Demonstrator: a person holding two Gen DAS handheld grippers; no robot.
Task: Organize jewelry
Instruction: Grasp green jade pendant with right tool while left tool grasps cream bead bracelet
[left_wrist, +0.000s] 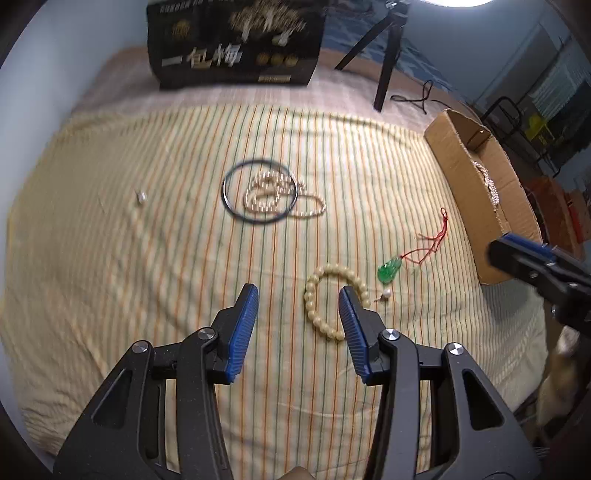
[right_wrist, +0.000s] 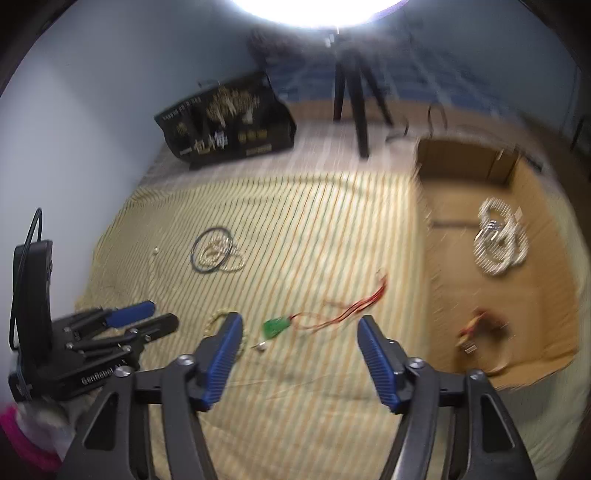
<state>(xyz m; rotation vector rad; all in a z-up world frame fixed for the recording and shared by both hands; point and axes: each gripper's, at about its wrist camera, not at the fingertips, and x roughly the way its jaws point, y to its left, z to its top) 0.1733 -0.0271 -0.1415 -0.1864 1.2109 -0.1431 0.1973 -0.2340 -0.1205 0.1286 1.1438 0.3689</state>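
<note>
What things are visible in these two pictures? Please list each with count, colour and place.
bead bracelet: 1, cream, near cloth edge
pendant: 1, green on red cord, beside bracelet
ring hoop: 1, dark, cloth middle
pearl necklace: 1, pale, partly inside hoop
cardboard box: 1, brown, right, holding pale jewelry
striped cloth: 1, yellow
black box: 1, far end
tripod: 1, black
left gripper: fingers open
right gripper: fingers open

Striped bed (left_wrist: 110, 277), bead bracelet (left_wrist: 314, 295), cardboard box (left_wrist: 458, 162)
</note>
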